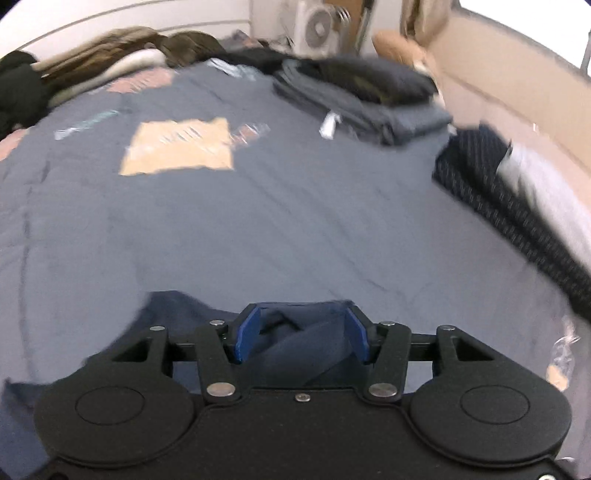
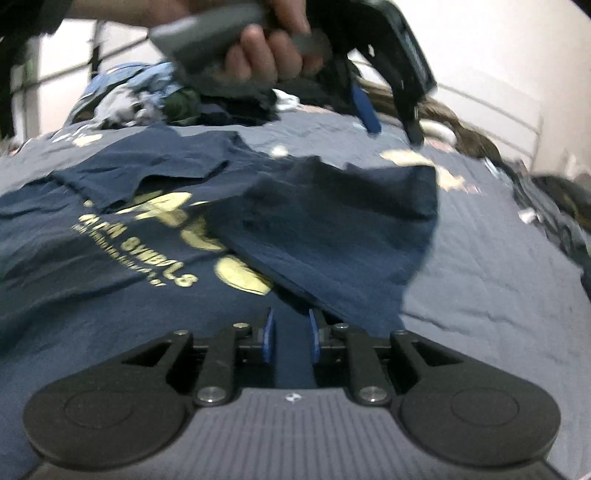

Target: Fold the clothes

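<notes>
Jaws of the left gripper spread wide, blue pads well apart, with a bunched fold of the navy cotton T-shirt with gold printed lettering lying between them at the bottom centre of the left wrist view; pads not pressed onto the cloth. Jaws of the right gripper narrowed to a small gap, cloth running between the pads at the lower centre of the right wrist view, but whether pinched cannot be told.

Only in the right wrist view: T-shirt spread across the grey-blue quilted bed cover, print facing up on the left, one plain side folded over toward the right; at the top of the frame, a hand around the grey handle of the other gripper, held above the shirt; a heap of unfolded clothes at upper left.

Only in the left wrist view: a stack of folded dark garments at upper right, a dark pinstriped garment at the right edge, a white fan at the top.
</notes>
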Tool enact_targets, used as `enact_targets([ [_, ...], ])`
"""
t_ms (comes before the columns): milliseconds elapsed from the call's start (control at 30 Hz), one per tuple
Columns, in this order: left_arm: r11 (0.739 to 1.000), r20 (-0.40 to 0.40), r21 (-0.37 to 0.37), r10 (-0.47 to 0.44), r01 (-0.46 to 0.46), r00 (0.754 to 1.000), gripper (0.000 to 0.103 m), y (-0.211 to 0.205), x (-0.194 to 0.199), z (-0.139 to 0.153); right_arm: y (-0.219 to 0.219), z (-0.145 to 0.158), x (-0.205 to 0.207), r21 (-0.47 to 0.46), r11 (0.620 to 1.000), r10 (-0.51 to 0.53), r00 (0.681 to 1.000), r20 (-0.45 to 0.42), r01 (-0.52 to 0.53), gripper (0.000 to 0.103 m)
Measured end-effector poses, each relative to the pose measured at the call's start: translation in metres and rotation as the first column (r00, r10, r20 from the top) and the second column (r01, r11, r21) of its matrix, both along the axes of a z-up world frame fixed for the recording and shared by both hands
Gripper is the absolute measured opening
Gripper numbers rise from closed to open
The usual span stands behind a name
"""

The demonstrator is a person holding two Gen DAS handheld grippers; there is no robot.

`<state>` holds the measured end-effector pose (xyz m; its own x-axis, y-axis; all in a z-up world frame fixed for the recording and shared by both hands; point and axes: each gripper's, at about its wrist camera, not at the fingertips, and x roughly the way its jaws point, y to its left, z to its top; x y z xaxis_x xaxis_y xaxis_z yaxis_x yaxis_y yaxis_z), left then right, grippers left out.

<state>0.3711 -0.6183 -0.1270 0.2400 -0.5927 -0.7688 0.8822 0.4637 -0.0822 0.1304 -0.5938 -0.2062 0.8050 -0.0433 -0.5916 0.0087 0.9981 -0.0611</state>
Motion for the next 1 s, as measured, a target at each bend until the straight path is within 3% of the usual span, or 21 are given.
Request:
enact_targets([
  [33, 1.0, 0.006, 0.013, 0.011, -0.012, 1.0, 0.05, -0.009, 0.0, -0.01, -0.005, 0.001, 0.0, 0.026, 0.999, -0.02, 1.0, -0.006, 0.02, 0.018],
  [100, 0.995, 0.044, 0.059, 0.075, -0.077, 0.996, 0.037, -0.021, 0.005, -0.03, -0.02, 0.003, -0.001, 0.059, 0.995, -0.078, 0.997, -0.024, 0.079, 0.018],
  [133, 0.99, 0.061, 0.07, 0.116, -0.12, 0.991, 0.037, -0.025, 0.01, -0.038, -0.025, 0.002, -0.002, 0.055, 0.994, -0.096, 0.995, -0.033, 0.097, 0.018],
  [300, 0.963, 0.031, -0.033, 0.27, -0.269, 0.962, 0.037, -0.004, 0.029, -0.043, -0.042, 0.0, -0.01, 0.038, 0.993, -0.107, 0.992, -0.061, 0.11, 0.017],
  [400, 0.961, -0.069, -0.126, 0.241, -0.248, 0.968, 0.037, 0.027, 0.028, -0.025, -0.055, 0.006, -0.015, 0.11, 0.985, -0.124, 0.99, -0.066, 0.131, 0.018],
  [500, 0.958, -0.089, -0.164, 0.222, -0.234, 0.971, 0.037, 0.067, 0.013, -0.009, -0.06, 0.016, -0.021, 0.158, 0.976, -0.144, 0.989, -0.027, 0.147, 0.019],
  [600, 0.947, -0.172, -0.231, 0.185, -0.222, 0.968, 0.037, 0.107, -0.013, -0.003, -0.066, 0.027, -0.027, 0.206, 0.965, -0.166, 0.986, 0.011, 0.16, 0.019],
  [700, 0.917, -0.297, -0.287, 0.192, -0.279, 0.935, 0.037, 0.143, -0.033, -0.011, -0.071, 0.037, -0.033, 0.254, 0.952, -0.19, 0.981, 0.048, 0.172, 0.024],
  [800, 0.874, -0.413, -0.316, 0.223, -0.368, 0.883, 0.035, 0.175, -0.045, -0.029, -0.069, 0.039, -0.034, 0.261, 0.951, -0.195, 0.976, 0.1, 0.164, 0.028],
  [833, 0.871, -0.433, -0.308, 0.23, -0.383, 0.871, 0.034, 0.181, -0.048, -0.036, -0.065, 0.035, -0.032, 0.251, 0.956, -0.186, 0.976, 0.112, 0.153, 0.028],
  [1000, 0.891, -0.452, -0.274, 0.213, -0.362, 0.866, 0.032, 0.18, -0.062, -0.06, -0.049, 0.016, -0.022, 0.197, 0.973, -0.139, 0.988, 0.071, 0.123, 0.035],
])
